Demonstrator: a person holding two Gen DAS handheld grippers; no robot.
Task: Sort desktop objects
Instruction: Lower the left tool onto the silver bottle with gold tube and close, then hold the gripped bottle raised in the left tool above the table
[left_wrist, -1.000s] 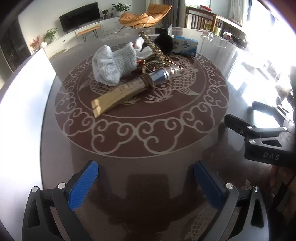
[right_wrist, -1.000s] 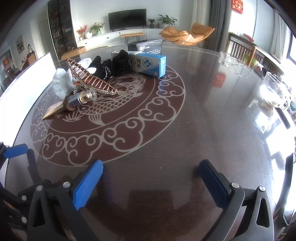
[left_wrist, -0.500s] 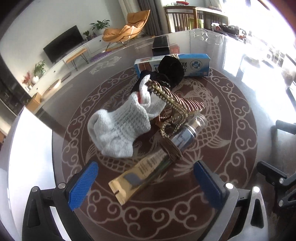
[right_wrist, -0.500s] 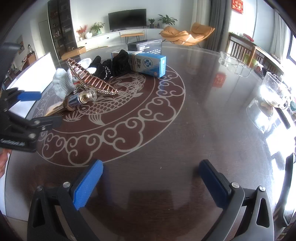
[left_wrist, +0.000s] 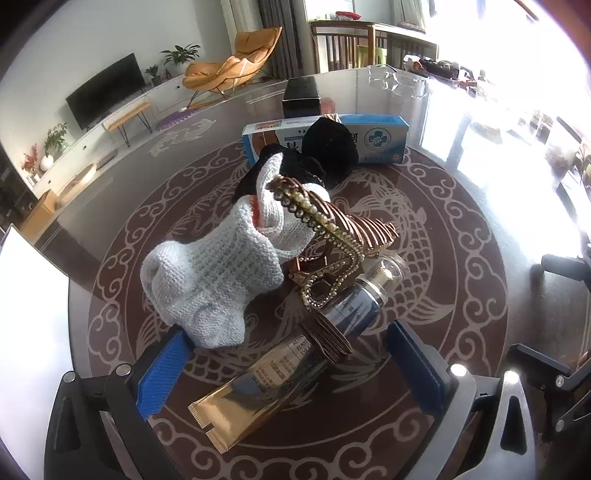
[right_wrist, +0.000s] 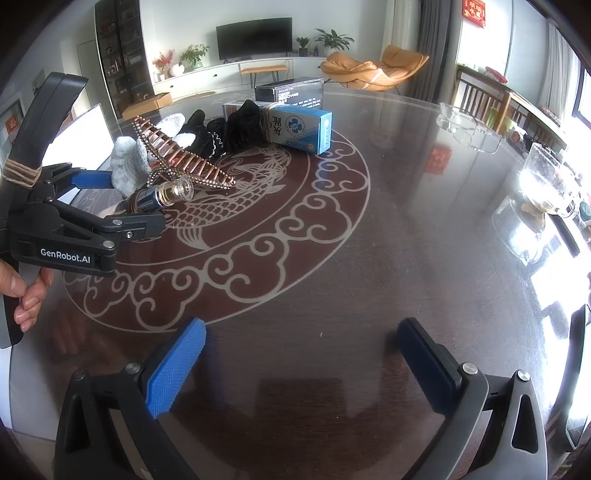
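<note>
Gold tube (left_wrist: 258, 391) cap hidden under bottle (left_wrist: 354, 310), hair claw (left_wrist: 328, 236)

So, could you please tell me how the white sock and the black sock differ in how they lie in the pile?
The white sock lies nearest the left gripper, its cuff tucked under the hair claw; the black sock lies farther back against the blue box. The white sock is stretched out lengthwise, while the black sock is bunched up. Both are knitted and rest on the table.
</note>
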